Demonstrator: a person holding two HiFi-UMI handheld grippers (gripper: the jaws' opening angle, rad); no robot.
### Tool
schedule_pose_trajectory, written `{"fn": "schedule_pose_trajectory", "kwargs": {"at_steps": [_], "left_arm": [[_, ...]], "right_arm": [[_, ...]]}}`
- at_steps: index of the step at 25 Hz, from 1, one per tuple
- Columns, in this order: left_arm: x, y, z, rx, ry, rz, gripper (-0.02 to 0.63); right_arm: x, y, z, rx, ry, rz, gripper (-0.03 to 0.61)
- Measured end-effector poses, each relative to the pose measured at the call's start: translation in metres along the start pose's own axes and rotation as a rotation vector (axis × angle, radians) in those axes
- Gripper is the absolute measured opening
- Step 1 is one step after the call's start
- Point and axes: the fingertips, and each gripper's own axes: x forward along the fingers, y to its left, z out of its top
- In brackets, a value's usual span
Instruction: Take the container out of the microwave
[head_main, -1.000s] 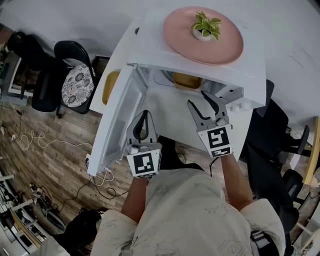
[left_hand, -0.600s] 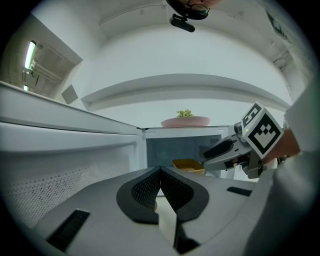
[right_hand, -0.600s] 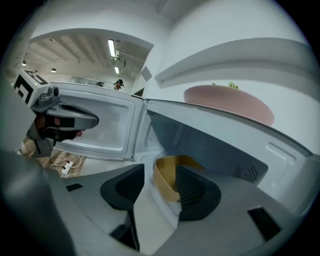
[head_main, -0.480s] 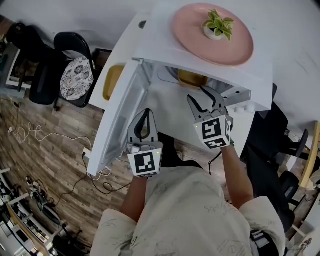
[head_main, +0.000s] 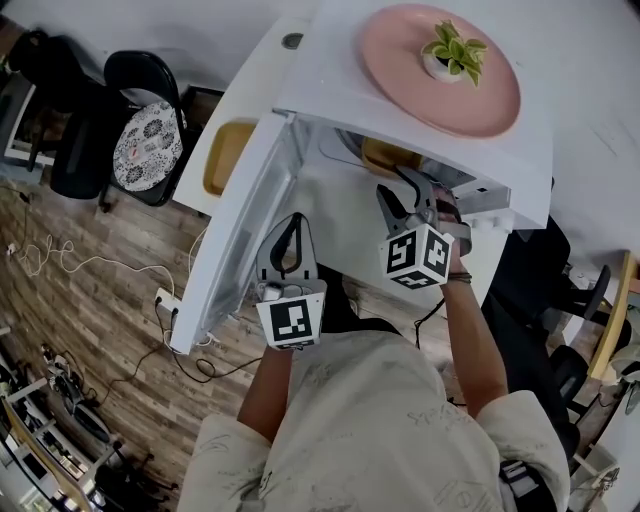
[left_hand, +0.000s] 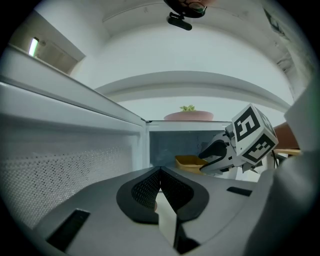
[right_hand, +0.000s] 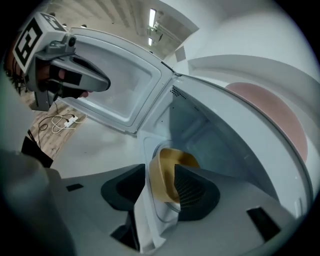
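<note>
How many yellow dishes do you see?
2. One yellow container sits inside the microwave, just ahead of the right gripper. Another yellow dish lies on the table left of the open door. More may be hidden.

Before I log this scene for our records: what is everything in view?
microwave: one, white, door open
container: one, yellow, inside the microwave
plate: one, pink, on top of the microwave
potted plant: one, green in a white pot, on the plate
yellow item: one, left of the microwave, kind unclear
chairs: at least three, black, on the wood floor
cushion: one, patterned, on a chair
cables: several, on the floor
left gripper: one, grey, jaws together, empty
right gripper: one, grey, jaws apart at the container's rim
</note>
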Motion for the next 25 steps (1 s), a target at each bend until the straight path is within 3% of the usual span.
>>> {"fn": "schedule_pose_trajectory", "kwargs": {"at_steps": [10, 25], "left_arm": [[0.007, 0.005, -0.009, -0.012, 0.021, 0.012, 0.008], [0.014, 0.003, -0.012, -0.013, 0.030, -0.002, 0.008]], "right_arm": [[0.016, -0.001, -0.005, -0.088, 0.076, 0.030, 0.177], [0.025, 0.003, -0.008, -0.116, 0.119, 0.086, 0.098]]}}
